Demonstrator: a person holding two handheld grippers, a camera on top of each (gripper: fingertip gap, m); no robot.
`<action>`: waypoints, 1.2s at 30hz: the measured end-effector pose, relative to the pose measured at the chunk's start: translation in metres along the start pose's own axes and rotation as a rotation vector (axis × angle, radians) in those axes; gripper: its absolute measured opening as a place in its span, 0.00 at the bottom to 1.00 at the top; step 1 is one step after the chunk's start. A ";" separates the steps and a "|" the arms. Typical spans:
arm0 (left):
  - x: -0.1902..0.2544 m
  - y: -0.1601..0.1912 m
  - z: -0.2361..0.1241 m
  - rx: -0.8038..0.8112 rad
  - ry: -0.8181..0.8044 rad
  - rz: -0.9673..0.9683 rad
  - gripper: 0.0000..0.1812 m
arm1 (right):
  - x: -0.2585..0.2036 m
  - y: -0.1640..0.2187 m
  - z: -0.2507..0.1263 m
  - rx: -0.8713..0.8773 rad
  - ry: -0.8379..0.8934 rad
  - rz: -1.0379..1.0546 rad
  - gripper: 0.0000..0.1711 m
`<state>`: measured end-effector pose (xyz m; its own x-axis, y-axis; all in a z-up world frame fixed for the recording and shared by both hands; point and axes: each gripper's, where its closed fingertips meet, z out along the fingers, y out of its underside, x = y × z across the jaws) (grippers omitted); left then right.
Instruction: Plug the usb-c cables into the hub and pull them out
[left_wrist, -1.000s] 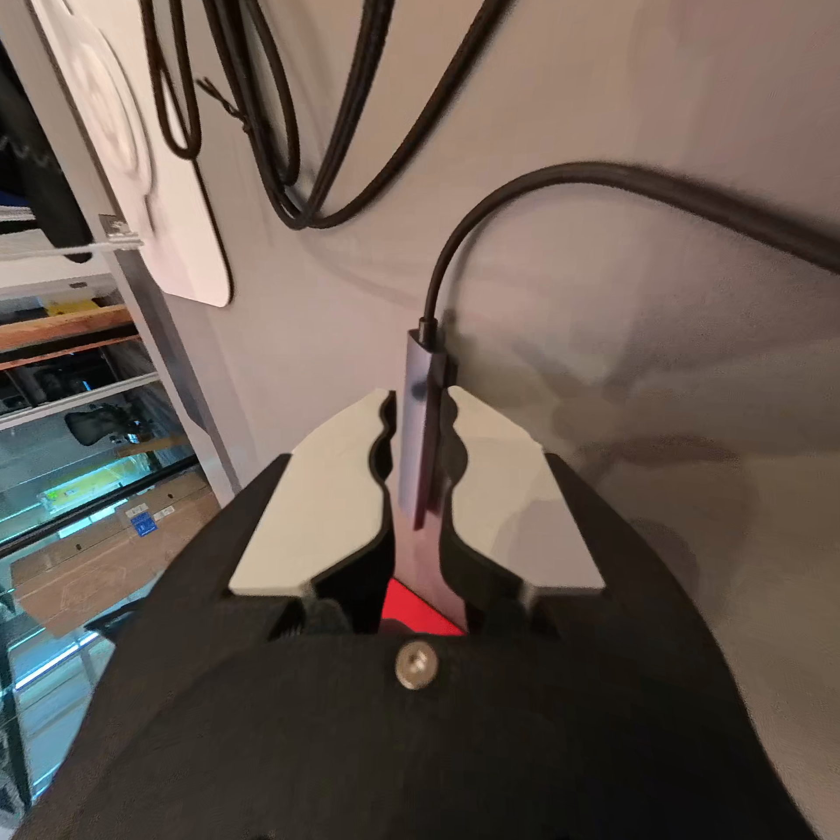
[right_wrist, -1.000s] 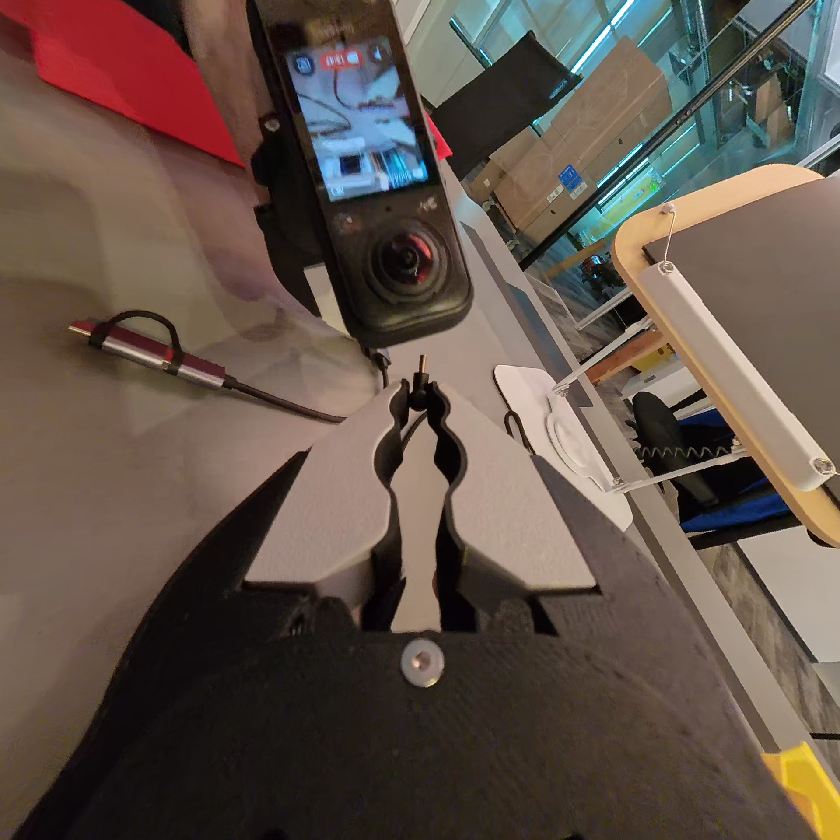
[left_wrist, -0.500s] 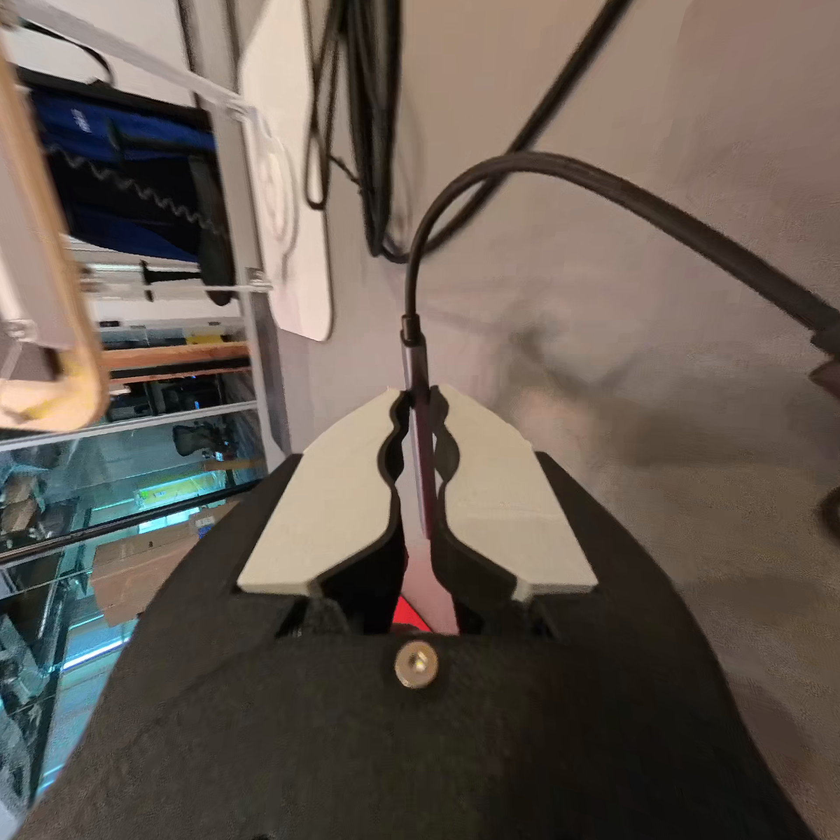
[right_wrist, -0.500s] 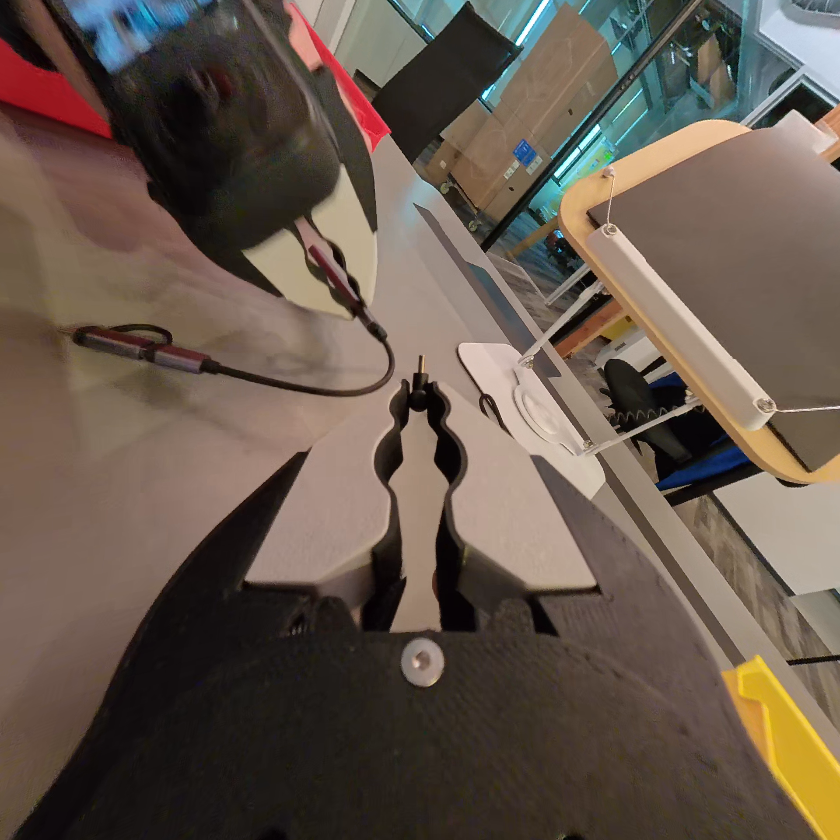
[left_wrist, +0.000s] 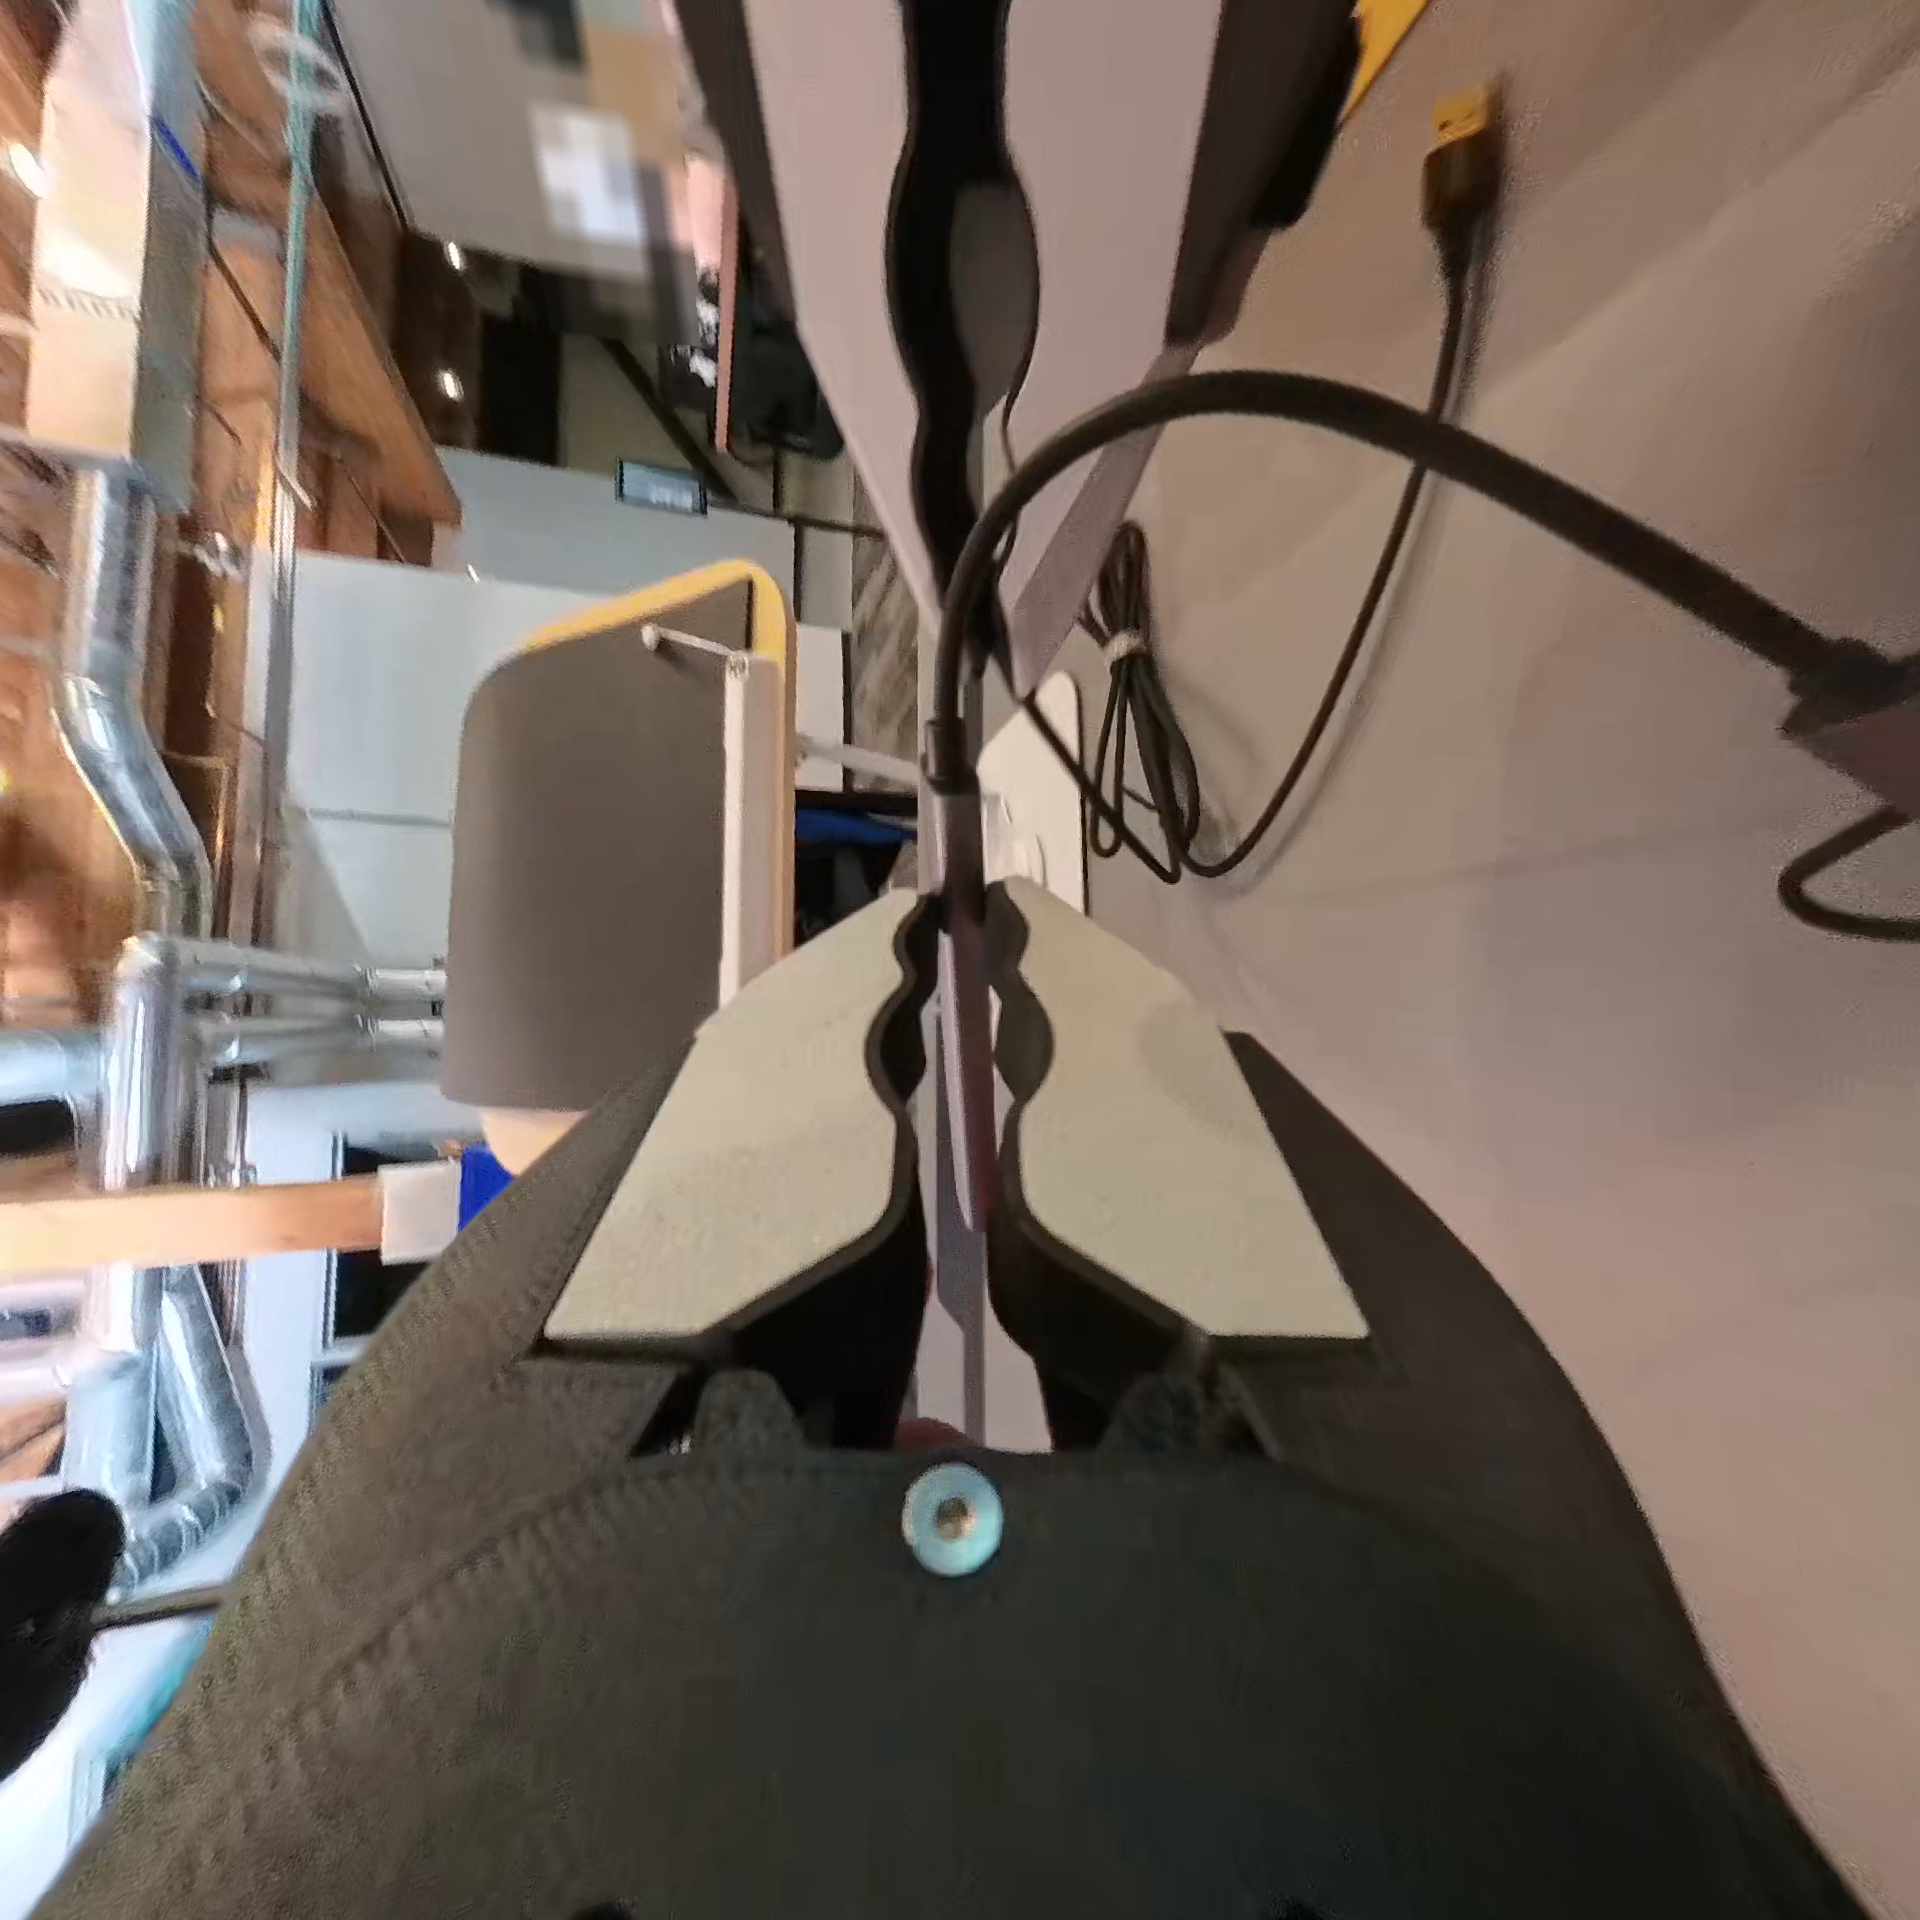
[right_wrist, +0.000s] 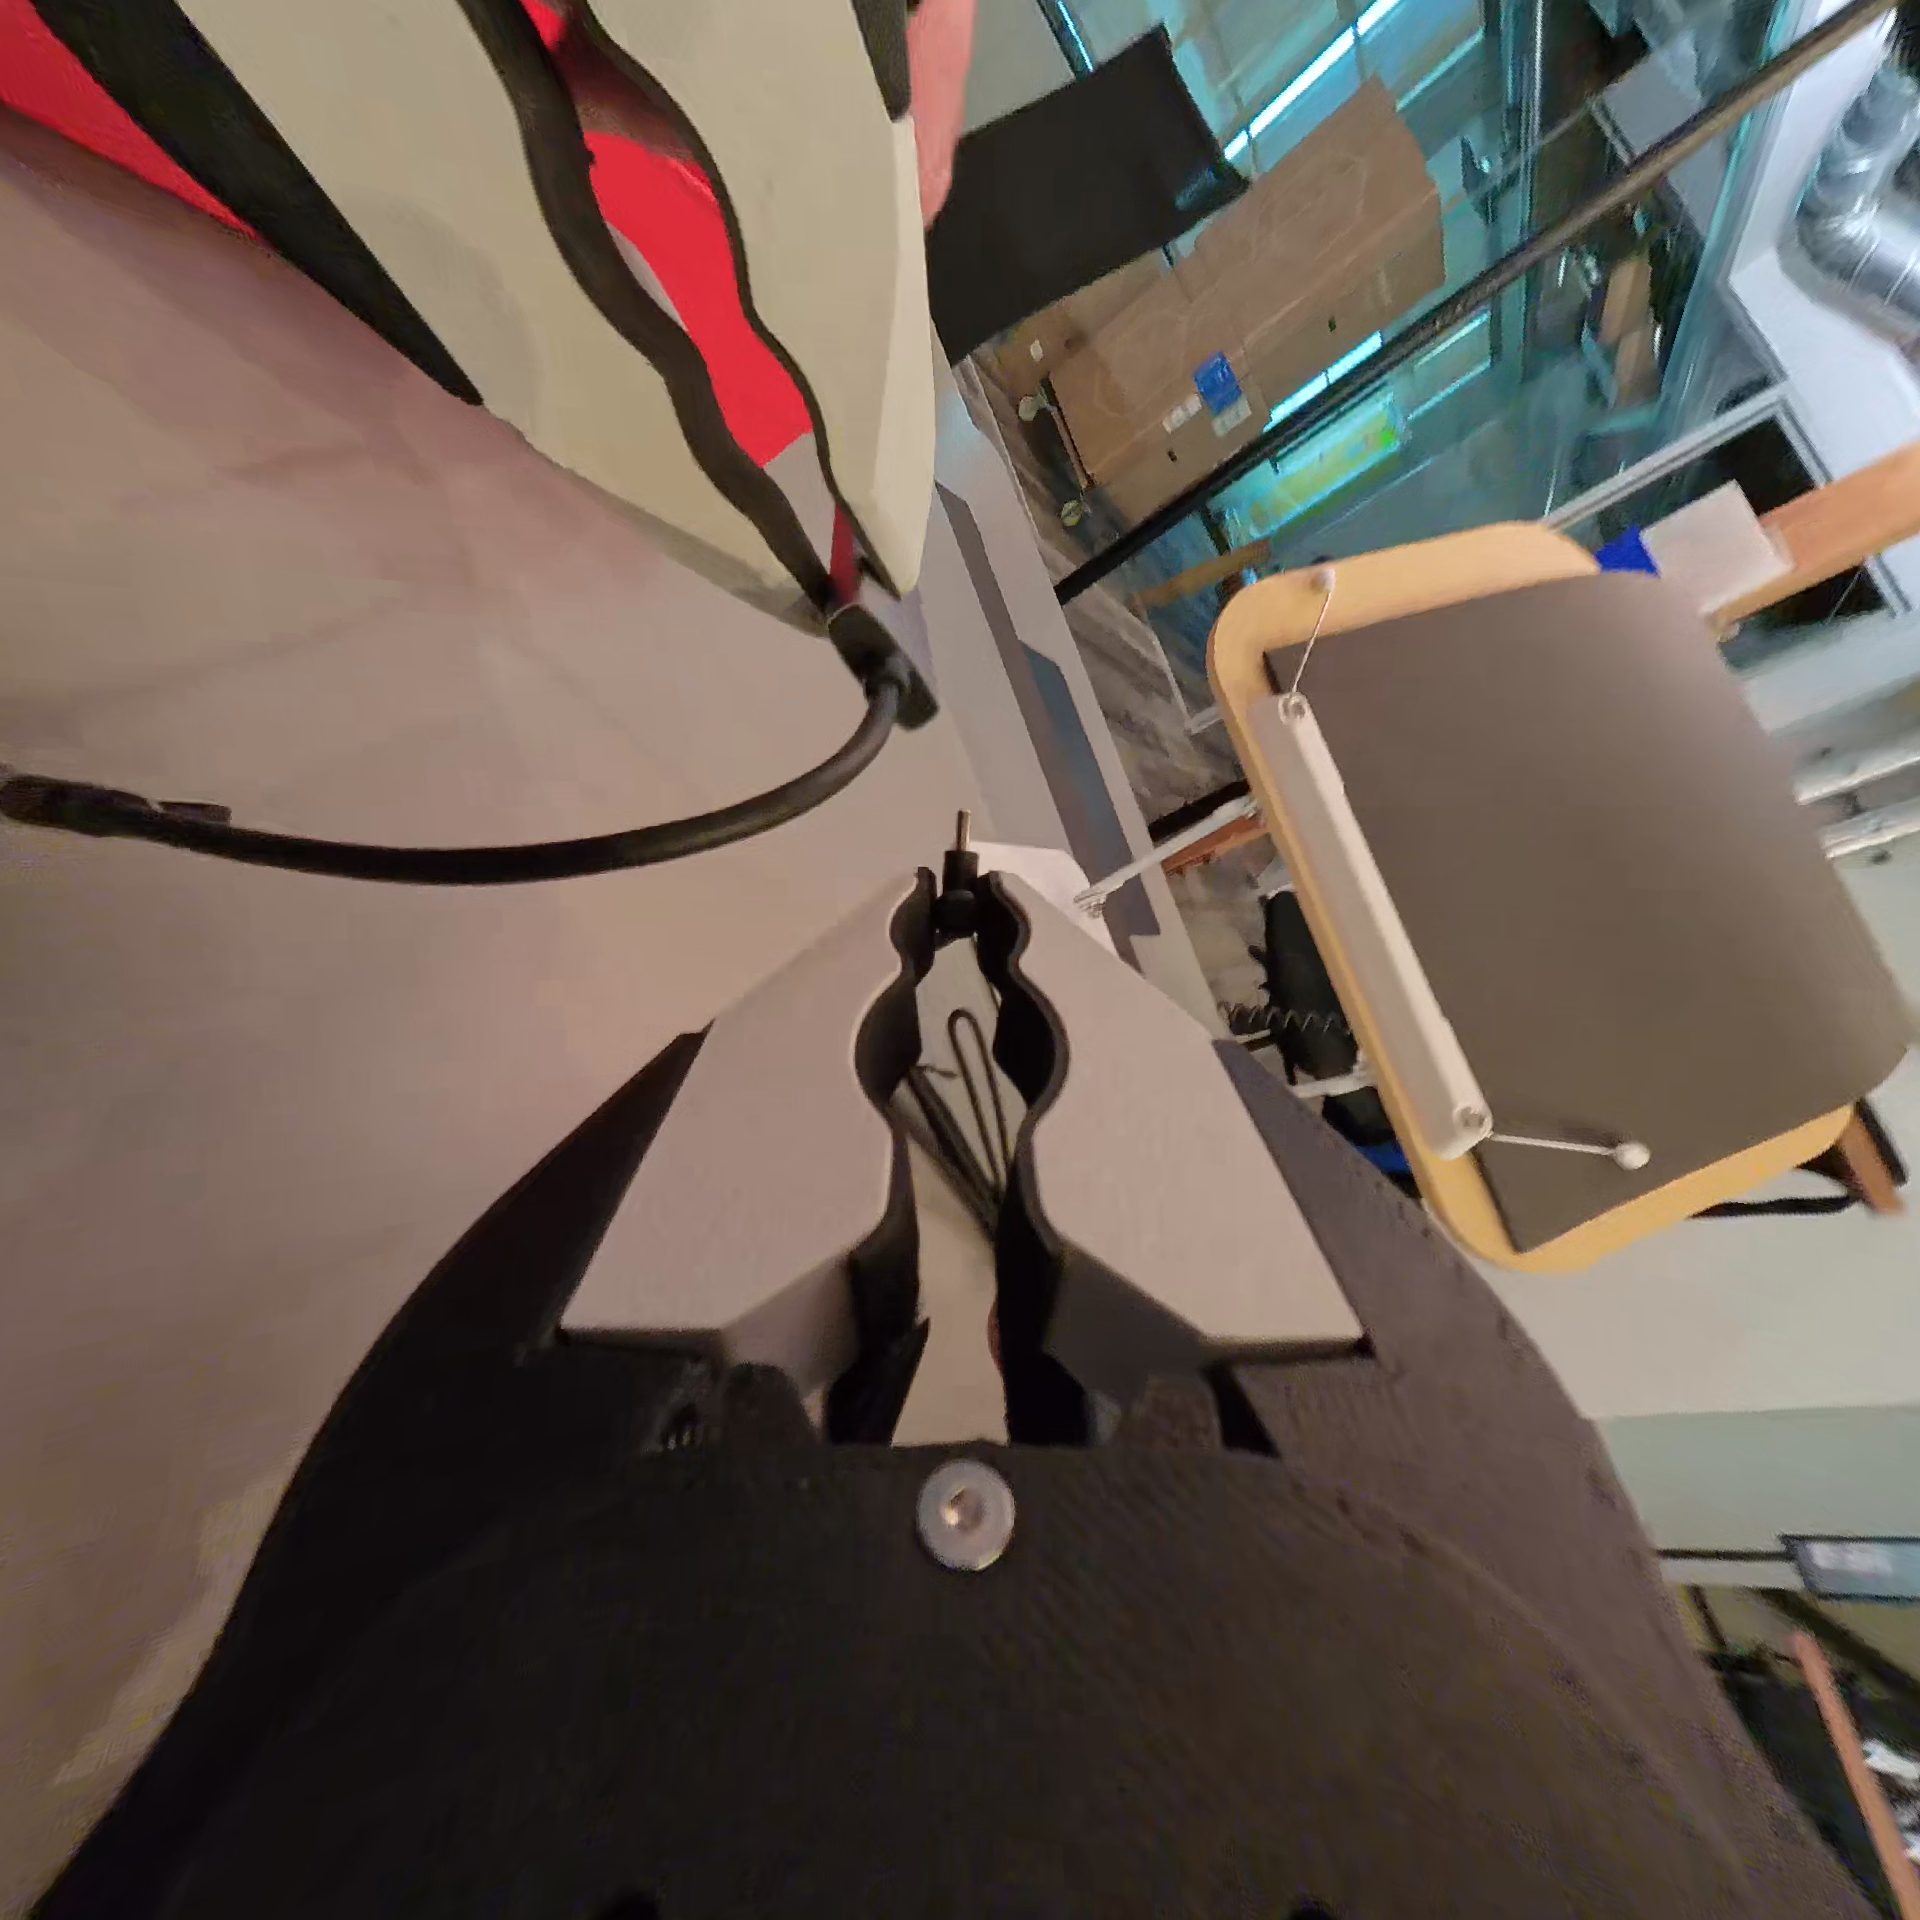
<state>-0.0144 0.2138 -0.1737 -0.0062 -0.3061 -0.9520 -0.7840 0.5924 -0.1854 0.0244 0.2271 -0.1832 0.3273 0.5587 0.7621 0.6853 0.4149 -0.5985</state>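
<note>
My left gripper (left_wrist: 961, 914) is shut on the thin grey hub (left_wrist: 964, 1049), held edge-on and lifted off the grey table (left_wrist: 1507, 1039). The hub's black cable (left_wrist: 1351, 421) arcs from its far end to the right. My right gripper (right_wrist: 956, 896) is shut on a small black usb-c plug (right_wrist: 961, 847) whose metal tip points forward. In the right wrist view the left gripper (right_wrist: 847, 582) hangs close above and to the left, with the hub's cable (right_wrist: 520, 860) looping below it. The plug's tip is apart from the hub's end. The right gripper (left_wrist: 961, 540) shows ahead in the left wrist view.
A yellow-tipped USB plug on a black cable (left_wrist: 1460, 156) and a tied black cable bundle (left_wrist: 1132, 727) lie on the table. A white pad (left_wrist: 1039, 790) sits at the table's edge. A dark board with a wooden rim (right_wrist: 1558, 883) stands beyond the edge. A red sheet (right_wrist: 665, 197) lies behind the left gripper.
The left gripper has lifted and turned with the hub and now faces the right gripper at close range. The right gripper still holds the plug and has come nearer to the hub.
</note>
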 end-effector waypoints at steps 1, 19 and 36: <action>-0.001 -0.005 -0.003 0.027 -0.002 0.015 0.05 | 0.001 -0.005 -0.001 0.009 0.001 -0.020 0.03; -0.027 -0.054 -0.047 0.339 0.059 -0.018 0.05 | 0.003 -0.065 -0.031 0.198 -0.049 -0.169 0.03; -0.042 -0.077 -0.062 0.445 0.126 -0.051 0.04 | 0.006 -0.072 -0.034 0.240 -0.094 -0.176 0.03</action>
<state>0.0075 0.1346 -0.1043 -0.0715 -0.4151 -0.9070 -0.4429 0.8280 -0.3440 -0.0011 0.1761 -0.1267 0.1477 0.5226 0.8397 0.5494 0.6626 -0.5090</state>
